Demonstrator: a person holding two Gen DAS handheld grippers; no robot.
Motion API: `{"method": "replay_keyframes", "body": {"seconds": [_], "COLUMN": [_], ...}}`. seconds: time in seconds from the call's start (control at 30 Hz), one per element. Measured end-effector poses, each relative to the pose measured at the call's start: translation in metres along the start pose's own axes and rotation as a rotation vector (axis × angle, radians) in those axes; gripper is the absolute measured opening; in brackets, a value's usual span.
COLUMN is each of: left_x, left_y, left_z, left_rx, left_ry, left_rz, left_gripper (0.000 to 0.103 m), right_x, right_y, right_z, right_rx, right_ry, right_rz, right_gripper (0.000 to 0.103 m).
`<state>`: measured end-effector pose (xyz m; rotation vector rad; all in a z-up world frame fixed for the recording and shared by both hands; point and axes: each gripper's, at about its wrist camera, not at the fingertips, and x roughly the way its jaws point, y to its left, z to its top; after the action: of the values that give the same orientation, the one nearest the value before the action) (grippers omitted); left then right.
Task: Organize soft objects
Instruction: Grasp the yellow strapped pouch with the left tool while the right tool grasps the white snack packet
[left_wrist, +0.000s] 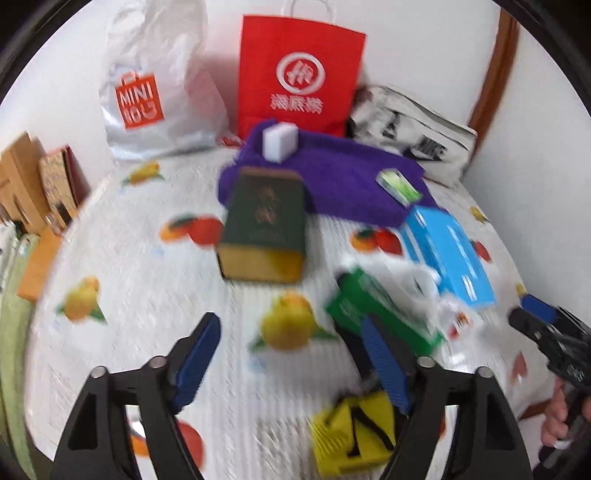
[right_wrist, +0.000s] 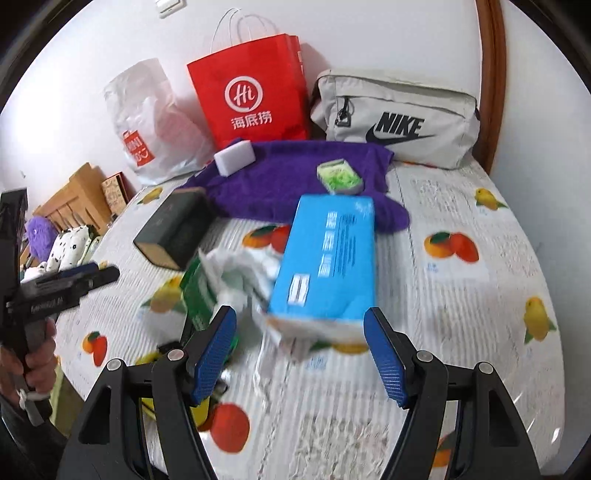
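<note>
A purple towel (left_wrist: 343, 181) (right_wrist: 295, 181) lies at the back of the fruit-print bedspread (left_wrist: 147, 280), with a white sponge block (left_wrist: 279, 142) (right_wrist: 235, 158) and a small green packet (left_wrist: 399, 186) (right_wrist: 340, 177) on it. Nearer lie a dark green box (left_wrist: 264, 229) (right_wrist: 173, 229), a blue box (left_wrist: 447, 254) (right_wrist: 328, 258), a green box (left_wrist: 380, 314) (right_wrist: 199, 295) and crumpled white wrapping (right_wrist: 240, 273). My left gripper (left_wrist: 291, 358) is open above the bedspread, holding nothing, with a yellow item (left_wrist: 354, 432) by its right finger. My right gripper (right_wrist: 299, 356) is open, and the blue box's near end sits just ahead between its tips, untouched.
A white plastic shopping bag (left_wrist: 147, 92), a red paper bag (left_wrist: 299, 74) (right_wrist: 255, 92) and a grey sports bag (right_wrist: 399, 118) lean on the back wall. Cardboard boxes (left_wrist: 22, 184) stand at the left. A purple plush (right_wrist: 38, 236) lies off the left side.
</note>
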<state>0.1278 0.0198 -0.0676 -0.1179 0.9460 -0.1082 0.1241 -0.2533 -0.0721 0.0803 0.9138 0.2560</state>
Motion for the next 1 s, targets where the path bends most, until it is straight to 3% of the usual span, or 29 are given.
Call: {"method": "replay_keyframes", "body": {"seconds": [0.27,0.43,0.53,0.6,0.63,0.7,0.9,1.0], "left_x": [0.013,0.026,0.034,0.035,0.035,0.035,0.033,0.035], "left_y": [-0.012,-0.018,-0.022,-0.024,-0.025,-0.025,-0.010,0.001], "left_z": [-0.059,-0.075,-0.082,-0.085,-0.085,-0.085,-0.078,-0.074], "left_rx": [0.011,0.047,0.079,0.091,0.098,0.100,0.049,0.027], "left_ry": [0.072,0.090,0.100,0.086,0.084,0.081,0.060,0.062], "left_rz": [-0.046,-0.016,-0.020,-0.021,-0.030,-0.060,-0.053,-0.040], "left_gripper": [0.081,0.079,0.057,0.052,0.042,0.032,0.030,0.030], "right_x": [0.005,0.010,0.012,0.016,0.017,0.021,0.036,0.043], "right_y": [0.001,0.004,0.005,0.006,0.006,0.007,0.003,0.002], "right_z": [-0.039,-0.048,-0.049,-0.048,-0.048,-0.047,-0.042,-0.037], "right_rx": [0.014,-0.006,-0.018,-0.022,-0.024,-0.029,-0.030,-0.038], "right_ry": [0.025,0.036,0.026,0.028,0.026,0.027,0.018,0.020], "right_rz": [0.016,0.006,0.002,0.002,0.002,0.002,0.006,0.025], "right_gripper": [0.071,0.071,0.071,0.071,0.071,0.071,0.067,0.049]}}
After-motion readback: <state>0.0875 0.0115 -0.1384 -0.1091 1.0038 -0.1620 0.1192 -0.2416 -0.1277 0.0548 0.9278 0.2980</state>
